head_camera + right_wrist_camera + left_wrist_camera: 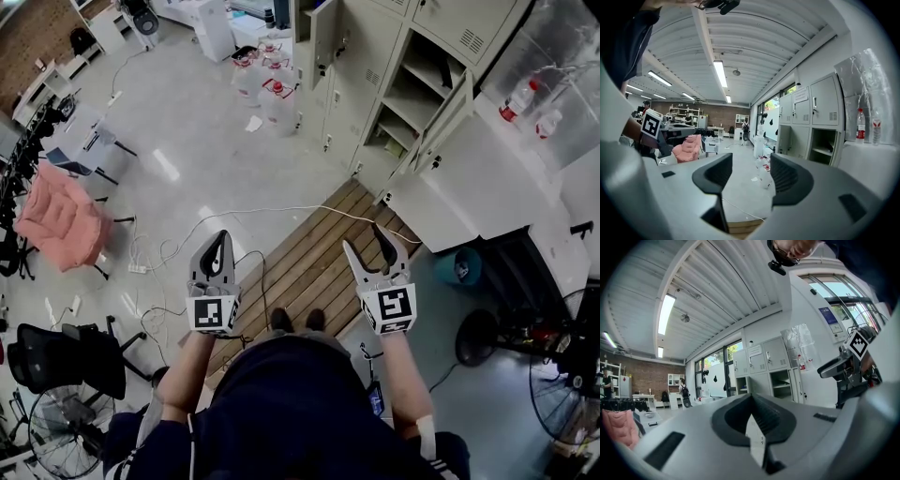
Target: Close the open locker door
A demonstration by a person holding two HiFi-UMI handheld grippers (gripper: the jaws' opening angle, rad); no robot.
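Nothing of the task was done: the locker door [444, 120] stood open at one o'clock, well apart from both claws. The left claw [219, 242] was closed on nothing; the right claw [364, 240] stood parted and empty.

**Where everything sits around me**

I stand on the wooden decking [309, 267], with the left claw [220, 242] and the right claw [367, 242] side by side above it. Ahead and to my right is the locker bank [366, 56]. Its open locker door [441, 117] stands out on the right of a shelved compartment. Water jugs [267, 84] sit on the floor just left of the lockers. A low cabinet [469, 178] lies right of the door, with bottles [517, 101] at its far side. A cushioned chair [61, 220] is well off to my left.
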